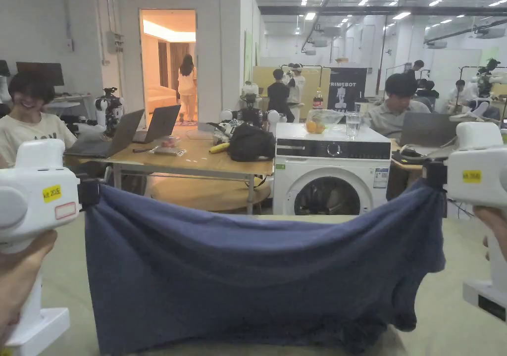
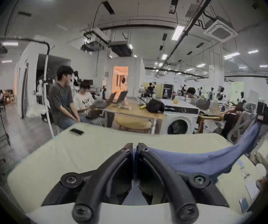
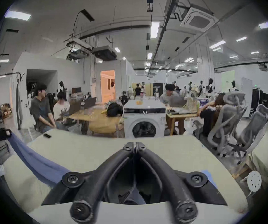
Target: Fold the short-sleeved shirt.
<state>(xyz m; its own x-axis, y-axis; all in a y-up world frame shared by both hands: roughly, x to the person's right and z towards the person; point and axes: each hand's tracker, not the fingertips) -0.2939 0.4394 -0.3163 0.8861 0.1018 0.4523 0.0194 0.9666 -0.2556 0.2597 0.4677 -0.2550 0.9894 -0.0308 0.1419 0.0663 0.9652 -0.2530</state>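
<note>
Your left gripper (image 1: 88,192) has its jaws pinched together on one top corner of the blue shirt (image 1: 257,268); in the left gripper view the cloth runs out from between the closed tips and off to the side, so the hold looks firm. You have that corner up at about chest height, well above the pale table (image 1: 64,273), and I judge this is so the shirt can hang free and its creases drop out under its own weight.

Between your hands the shirt's top edge sags in a shallow curve, not pulled taut. The body hangs as a broad sheet, and its lower edge looks bunched where it meets the table near you, though the head view cuts that part off and I cannot be sure how much is resting there. A sleeve seems to hang loose at the lower right.

Your right gripper (image 1: 435,176) is clamped on the opposite top corner at much the same height, jaws closed with cloth between them in the right gripper view. Matching heights keep the shirt square to you, which should let you lay it flat on the table before the first fold; no fold looks made yet.

Beyond the table stands a washing machine (image 1: 330,174).
</note>
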